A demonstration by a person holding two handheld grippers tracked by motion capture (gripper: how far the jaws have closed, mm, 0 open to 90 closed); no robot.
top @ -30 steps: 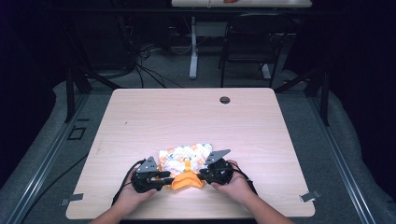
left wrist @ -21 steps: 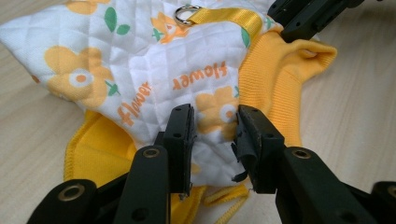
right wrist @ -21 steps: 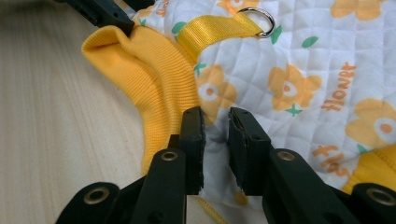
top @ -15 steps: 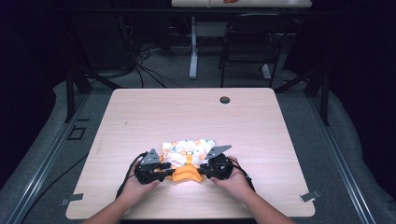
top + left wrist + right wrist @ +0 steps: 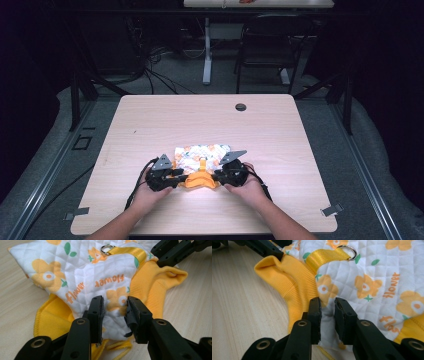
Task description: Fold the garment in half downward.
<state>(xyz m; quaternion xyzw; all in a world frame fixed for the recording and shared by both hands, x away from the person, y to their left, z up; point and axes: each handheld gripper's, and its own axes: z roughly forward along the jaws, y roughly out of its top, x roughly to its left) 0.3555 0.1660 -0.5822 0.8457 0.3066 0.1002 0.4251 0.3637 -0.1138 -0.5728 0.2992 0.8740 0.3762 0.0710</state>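
Item: quilted flower garment [image 5: 202,159], bench [image 5: 300,150] at 6 o'clock | left hand-held gripper [image 5: 113,308]: jaws part-open astride its hem, seemingly unclamped | right hand-held gripper [image 5: 327,307]: likewise | risk: pinching one layer, yellow ribbed collar [image 5: 294,282] bunches.

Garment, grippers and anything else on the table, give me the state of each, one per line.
Garment: lying bunched on the table, yellow collar toward the person.
Metal ring: lying flat on its yellow strap.
Left gripper: jaws apart over the quilted fabric.
Right gripper: jaws apart over the fabric beside the collar.
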